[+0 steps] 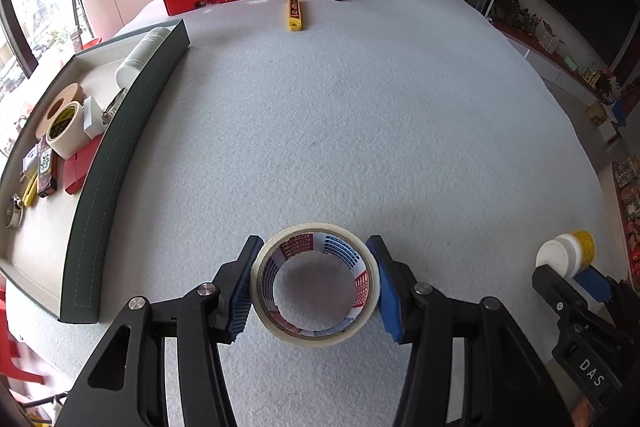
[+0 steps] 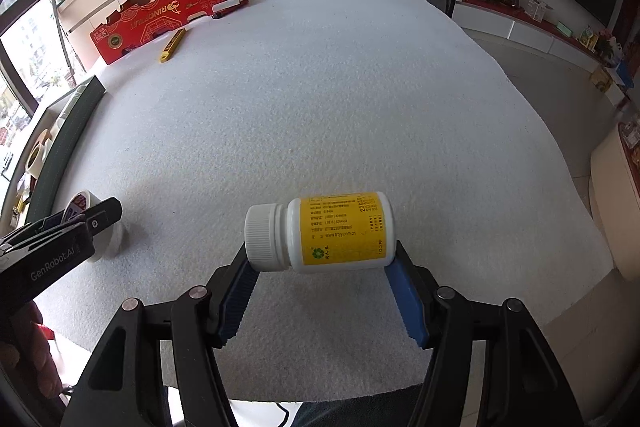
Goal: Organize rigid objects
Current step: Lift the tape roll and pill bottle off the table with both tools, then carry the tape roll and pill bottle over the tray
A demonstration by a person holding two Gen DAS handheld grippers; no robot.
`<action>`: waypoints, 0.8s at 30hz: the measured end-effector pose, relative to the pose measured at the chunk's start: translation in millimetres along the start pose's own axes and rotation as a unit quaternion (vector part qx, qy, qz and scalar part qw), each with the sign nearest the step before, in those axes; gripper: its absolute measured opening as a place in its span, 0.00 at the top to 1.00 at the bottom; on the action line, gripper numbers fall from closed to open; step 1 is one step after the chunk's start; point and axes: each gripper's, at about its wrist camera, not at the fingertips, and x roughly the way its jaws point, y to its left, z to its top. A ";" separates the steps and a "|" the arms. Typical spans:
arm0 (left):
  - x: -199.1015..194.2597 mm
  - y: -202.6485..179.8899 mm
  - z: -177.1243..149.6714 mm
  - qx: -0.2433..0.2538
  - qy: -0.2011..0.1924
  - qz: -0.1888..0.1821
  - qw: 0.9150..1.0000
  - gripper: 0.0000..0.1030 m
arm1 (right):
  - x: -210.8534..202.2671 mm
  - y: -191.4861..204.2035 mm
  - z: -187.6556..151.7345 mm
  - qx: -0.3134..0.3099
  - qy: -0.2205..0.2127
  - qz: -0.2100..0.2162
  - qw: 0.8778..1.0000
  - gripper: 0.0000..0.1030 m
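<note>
Two tongs are loaded: left tongs (image 1: 314, 281) pinch the tape (image 1: 316, 283), right tongs (image 2: 322, 275) squeeze the bottle (image 2: 320, 231) endwise, right of the tray (image 1: 120, 155). Round, slick ends might slip out.

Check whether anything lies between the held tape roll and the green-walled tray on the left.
Nothing visible does. The left gripper grips the tape roll, and only bare white mat lies between it and the tray; its near wall must be cleared.
</note>
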 end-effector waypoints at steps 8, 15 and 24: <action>-23.4 -6.4 -25.6 0.024 -0.010 -0.023 0.999 0.45 | -10.2 2.9 -12.7 0.003 0.013 0.019 1.000 0.37; -41.7 -4.4 -36.9 0.039 -0.027 -0.037 0.998 0.45 | -20.0 10.0 -20.6 0.003 0.020 0.024 1.000 0.37; -71.4 35.3 -33.7 -0.009 -0.059 -0.055 0.997 0.45 | -33.4 39.3 -10.3 -0.014 0.014 0.031 0.999 0.37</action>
